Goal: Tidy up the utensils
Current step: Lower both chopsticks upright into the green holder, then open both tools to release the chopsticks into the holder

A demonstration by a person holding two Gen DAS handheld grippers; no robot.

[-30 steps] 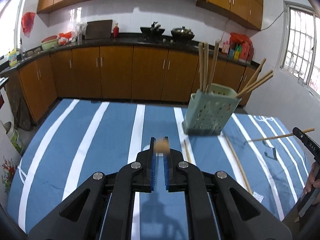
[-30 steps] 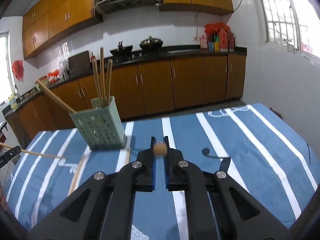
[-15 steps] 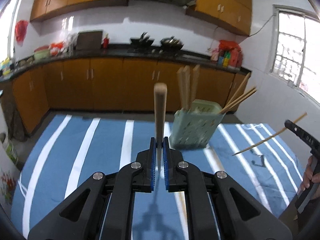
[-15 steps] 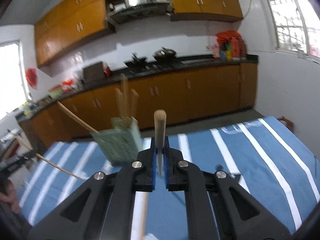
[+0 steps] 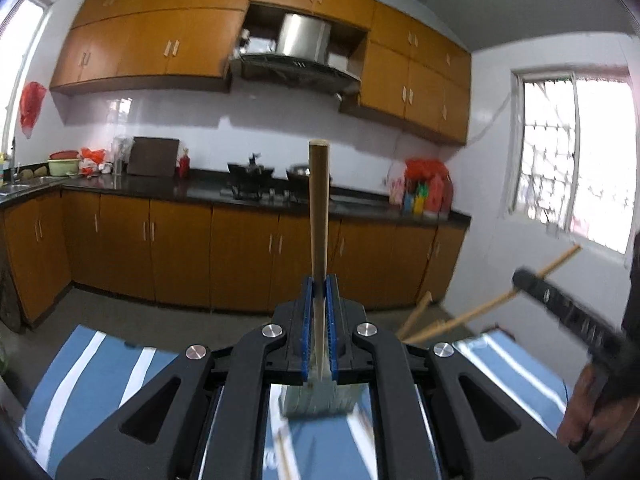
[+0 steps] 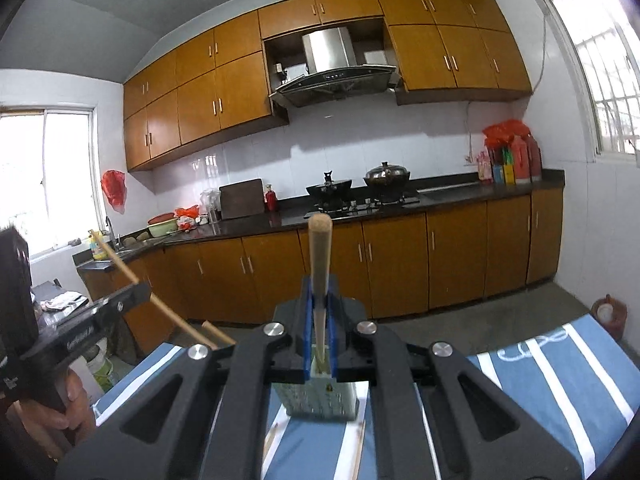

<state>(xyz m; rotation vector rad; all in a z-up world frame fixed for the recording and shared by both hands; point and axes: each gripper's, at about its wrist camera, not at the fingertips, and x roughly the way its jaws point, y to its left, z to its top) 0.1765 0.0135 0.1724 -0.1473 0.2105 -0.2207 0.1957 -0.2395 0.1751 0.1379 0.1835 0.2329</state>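
My left gripper (image 5: pixel 319 288) is shut on a wooden chopstick (image 5: pixel 319 216) that stands upright, its lower end over the pale green utensil holder (image 5: pixel 318 398) seen between the gripper arms. My right gripper (image 6: pixel 319 292) is shut on another wooden chopstick (image 6: pixel 320 256), also upright, above the same green holder (image 6: pixel 320 400). In the left wrist view the right gripper (image 5: pixel 560 304) shows at the right with its chopstick slanting. In the right wrist view the left gripper (image 6: pixel 80 328) shows at the left. Other chopsticks (image 5: pixel 416 316) lean out of the holder.
The blue table cloth with white stripes (image 6: pixel 560 368) lies below. Loose chopsticks (image 6: pixel 358 452) lie on it beside the holder. Kitchen cabinets and a dark counter (image 6: pixel 440 196) run behind the table. A bucket (image 6: pixel 100 368) stands on the floor at left.
Both grippers have tilted up and moved over the holder, so the cameras now face the cabinets. Each chopstick has gone from pointing at the camera to standing upright above the holder.
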